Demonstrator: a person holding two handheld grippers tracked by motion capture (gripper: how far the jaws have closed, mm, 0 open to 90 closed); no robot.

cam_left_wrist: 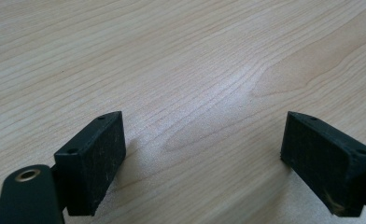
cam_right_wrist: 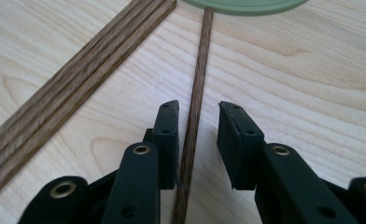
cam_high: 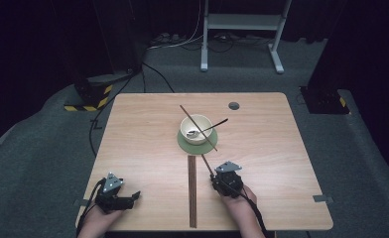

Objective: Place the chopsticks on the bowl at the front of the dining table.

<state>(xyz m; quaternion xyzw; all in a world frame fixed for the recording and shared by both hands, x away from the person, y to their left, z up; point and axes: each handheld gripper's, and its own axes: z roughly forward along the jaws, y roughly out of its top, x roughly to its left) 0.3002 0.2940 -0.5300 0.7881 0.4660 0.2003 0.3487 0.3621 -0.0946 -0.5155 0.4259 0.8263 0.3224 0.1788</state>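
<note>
A cream bowl point(cam_high: 196, 129) stands on a green coaster point(cam_high: 185, 144) mid-table, a dark spoon point(cam_high: 213, 125) resting in it. One thin wooden chopstick point(cam_high: 186, 113) lies slanted across the bowl's rim. A second chopstick point(cam_high: 207, 165) lies flat on the table, running from the coaster toward me. My right gripper point(cam_high: 215, 178) straddles its near end; in the right gripper view the chopstick point(cam_right_wrist: 200, 70) passes between the parted jaws of the gripper point(cam_right_wrist: 198, 109), which stands open and does not clamp it. My left gripper point(cam_high: 132, 197) rests open at the near left over bare wood point(cam_left_wrist: 204, 126).
A long bundle of dark wooden strips point(cam_high: 192, 191) point(cam_right_wrist: 78, 79) lies lengthwise just left of the right gripper, reaching the near table edge. A round grommet hole point(cam_high: 233, 105) sits at the far side. The coaster's edge point(cam_right_wrist: 246, 4) lies just beyond the right jaws.
</note>
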